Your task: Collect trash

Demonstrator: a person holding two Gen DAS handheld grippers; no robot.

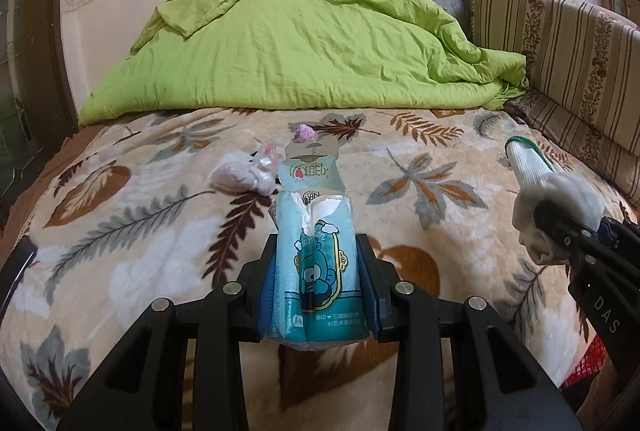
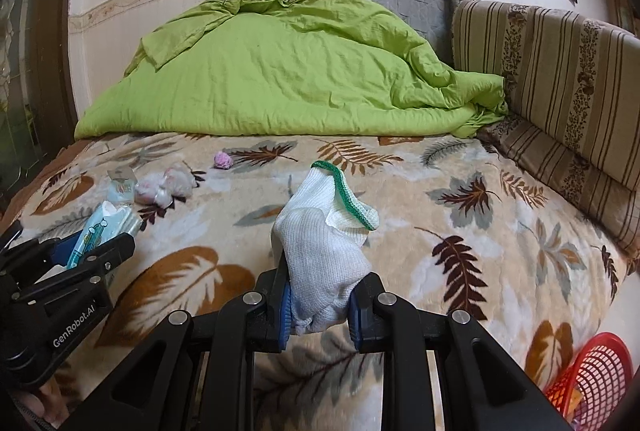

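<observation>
Left gripper (image 1: 318,283) fingers clamp tissue pack (image 1: 320,263), right gripper (image 2: 320,307) glove (image 2: 324,243); 2 scraps left on bed (image 2: 440,231), red basket (image 2: 592,371) nearby.

Red basket (image 2: 592,375) cut off at right wrist view's corner.

On the bed (image 2: 400,191), a crumpled bag (image 2: 166,187) is seen left of the glove (image 2: 324,231); a small wad (image 2: 223,159), perhaps paper, lies behind it; a basket (image 2: 592,371) is placed right of the glove.
</observation>
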